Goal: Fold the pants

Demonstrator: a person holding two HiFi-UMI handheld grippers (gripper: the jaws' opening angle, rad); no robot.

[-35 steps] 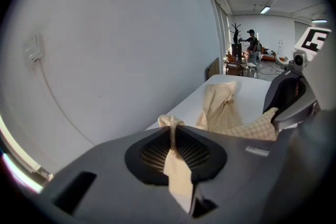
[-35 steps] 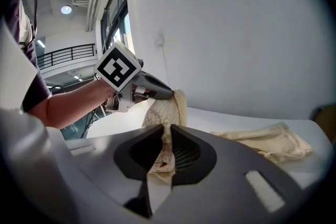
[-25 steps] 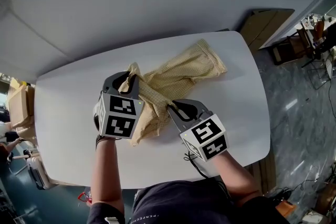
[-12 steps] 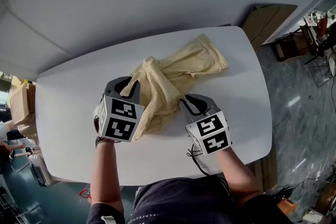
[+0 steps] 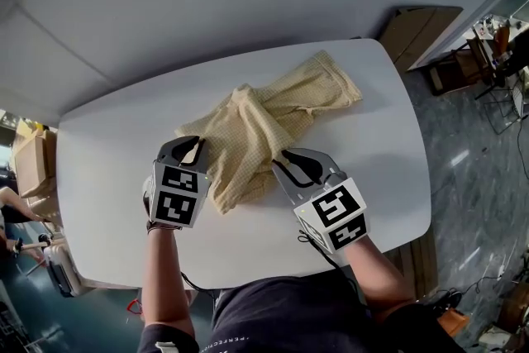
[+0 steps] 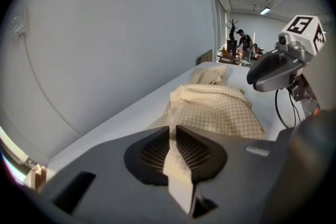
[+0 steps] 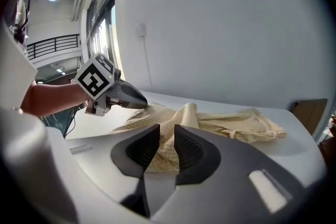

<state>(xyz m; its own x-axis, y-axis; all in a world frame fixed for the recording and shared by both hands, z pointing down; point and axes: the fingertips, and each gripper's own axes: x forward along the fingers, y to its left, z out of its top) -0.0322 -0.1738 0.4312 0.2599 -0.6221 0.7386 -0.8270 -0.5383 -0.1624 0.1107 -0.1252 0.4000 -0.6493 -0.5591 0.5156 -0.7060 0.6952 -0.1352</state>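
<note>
The yellow checked pants (image 5: 264, 124) lie crumpled across the middle of the white table (image 5: 107, 169). My left gripper (image 5: 192, 147) is at their near left corner. In the left gripper view its jaws (image 6: 172, 132) have just been closing to a narrow slit, with a strip of cream fabric pinched between the pads and the rest of the pants (image 6: 220, 107) heaped ahead. My right gripper (image 5: 285, 161) is at the pants' near right edge. Its jaws (image 7: 167, 136) have just been opening and stand apart with nothing gripped; the pants (image 7: 226, 120) lie just beyond the tips.
A grey wall runs close behind the table. A brown board (image 5: 421, 33) leans on the floor at the back right, and boxes (image 5: 29, 165) stand at the left. The table's front edge lies just below both grippers. A person (image 6: 240, 39) stands far off.
The raised fold of fabric has come down and the pants lie flatter. My left gripper moved down and left to the near left corner. My right gripper let go of the fabric.
</note>
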